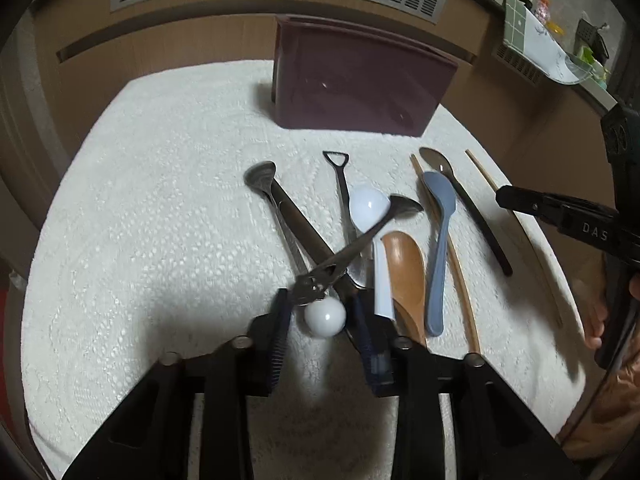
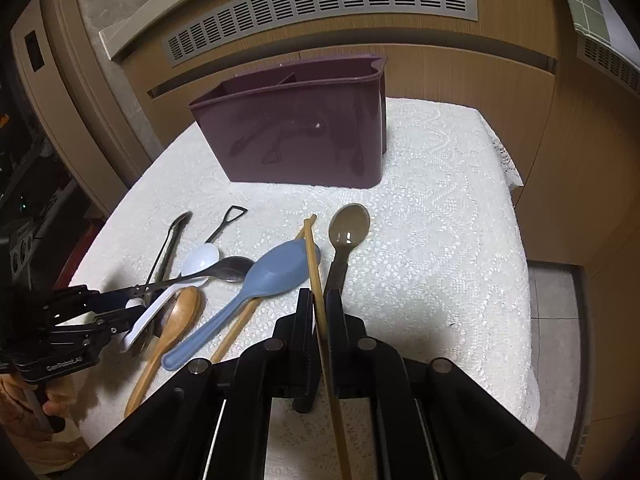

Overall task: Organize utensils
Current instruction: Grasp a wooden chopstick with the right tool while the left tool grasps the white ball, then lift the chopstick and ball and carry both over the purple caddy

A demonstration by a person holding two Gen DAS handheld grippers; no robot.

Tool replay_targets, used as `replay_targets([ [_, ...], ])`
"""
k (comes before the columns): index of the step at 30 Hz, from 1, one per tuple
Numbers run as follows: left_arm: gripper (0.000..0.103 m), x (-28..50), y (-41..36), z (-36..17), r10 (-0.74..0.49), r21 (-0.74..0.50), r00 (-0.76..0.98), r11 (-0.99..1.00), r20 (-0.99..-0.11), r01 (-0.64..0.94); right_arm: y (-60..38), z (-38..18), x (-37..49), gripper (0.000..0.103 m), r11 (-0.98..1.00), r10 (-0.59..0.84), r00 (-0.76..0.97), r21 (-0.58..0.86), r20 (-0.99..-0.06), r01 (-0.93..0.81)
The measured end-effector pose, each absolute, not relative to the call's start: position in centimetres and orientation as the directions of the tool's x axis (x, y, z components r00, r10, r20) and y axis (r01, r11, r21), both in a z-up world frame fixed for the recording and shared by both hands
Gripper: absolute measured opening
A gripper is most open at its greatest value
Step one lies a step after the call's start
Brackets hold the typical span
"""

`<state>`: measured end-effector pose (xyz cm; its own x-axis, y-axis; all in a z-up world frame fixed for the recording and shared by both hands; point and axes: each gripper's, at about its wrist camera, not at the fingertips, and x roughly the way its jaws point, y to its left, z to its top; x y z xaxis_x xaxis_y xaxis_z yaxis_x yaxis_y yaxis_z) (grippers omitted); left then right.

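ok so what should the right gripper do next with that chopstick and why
Probably lift it toward the purple caddy. The right gripper is already shut on the chopstick, whose far end lies over the blue spoon, and the caddy stands open-topped beyond the utensils.
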<state>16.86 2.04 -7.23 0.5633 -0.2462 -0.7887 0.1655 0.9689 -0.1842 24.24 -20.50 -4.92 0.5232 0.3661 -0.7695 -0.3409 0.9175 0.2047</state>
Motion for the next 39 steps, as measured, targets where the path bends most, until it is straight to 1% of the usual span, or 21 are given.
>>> replay_targets([
  [2,0.023,16.4,2.1,-6.5,-0.223,-0.151,0.596,0.974,-0.772,0.168,-20.8,-4.5,23.9,0.007,0.916,0.376,0.534,0.219,-0.757,-0.335],
  [6,0.023,15.0,2.6,-2.9,-0.176,-0.088,0.7,0.983,-0.692,0.16,-21.1,-3.2,23.1,0.007,0.917,0.382,0.566,0.223,-0.73,-0.331],
  [11,0.023,14.2,3.0,0.9,-0.173,-0.061,0.768,0.983,-0.616,0.172,-21.0,-0.8,22.0,0.007,0.91,0.401,0.607,0.221,-0.686,-0.352],
  [15,0.023,13.8,3.1,3.6,-0.198,-0.07,0.802,0.979,-0.563,0.193,-20.7,1.5,21.0,0.006,0.903,0.416,0.642,0.207,-0.644,-0.377],
  [18,0.023,13.6,3.2,4.8,-0.215,-0.081,0.814,0.976,-0.539,0.204,-20.4,2.7,20.7,0.006,0.898,0.423,0.66,0.193,-0.62,-0.395],
  [21,0.023,13.6,3.6,5.6,-0.237,-0.111,0.813,0.971,-0.533,0.21,-19.7,2.3,21.1,0.007,0.885,0.426,0.618,0.162,-0.661,-0.437],
  [22,0.023,13.6,3.6,5.6,-0.238,-0.115,0.812,0.971,-0.534,0.209,-19.6,1.6,21.4,0.015,0.889,0.409,0.611,0.146,-0.678,-0.434],
  [23,0.023,13.5,3.7,5.7,-0.237,-0.117,0.812,0.971,-0.534,0.207,-19.5,0.9,21.7,0.032,0.895,0.383,0.604,0.119,-0.699,-0.429],
  [25,0.023,13.3,3.6,5.6,-0.238,-0.118,0.812,0.971,-0.532,0.208,-19.6,-1.2,22.4,0.05,0.909,0.327,0.591,0.075,-0.738,-0.409],
  [27,0.023,13.1,3.5,5.5,-0.251,-0.126,0.807,0.968,-0.534,0.218,-20.0,-3.0,23.3,0.047,0.926,0.273,0.585,0.044,-0.764,-0.375],
  [28,0.023,13.0,3.6,5.4,-0.259,-0.133,0.803,0.966,-0.536,0.223,-20.2,-3.9,23.9,0.041,0.935,0.248,0.578,0.037,-0.778,-0.352],
  [29,0.023,13.0,3.6,5.3,-0.265,-0.139,0.8,0.964,-0.538,0.226,-20.5,-4.7,24.5,0.031,0.94,0.242,0.562,0.046,-0.791,-0.339],
  [33,0.023,13.1,3.6,5.3,-0.278,-0.155,0.792,0.96,-0.544,0.231,-20.7,-7.5,26.2,0.017,0.949,0.208,0.506,0.047,-0.837,-0.313],
  [34,0.023,13.2,3.6,5.3,-0.277,-0.156,0.792,0.961,-0.544,0.23,-20.7,-7.4,26.1,0.008,0.95,0.197,0.527,0.029,-0.827,-0.311],
  [35,0.023,13.2,3.6,5.3,-0.279,-0.157,0.791,0.96,-0.545,0.231,-20.7,-7.4,26.0,0.005,0.95,0.19,0.528,0.019,-0.827,-0.311],
  [39,0.023,13.3,3.5,5.4,-0.286,-0.161,0.789,0.958,-0.543,0.236,-21.1,-4.6,24.8,0.005,0.949,0.242,0.585,0.064,-0.774,-0.309],
])
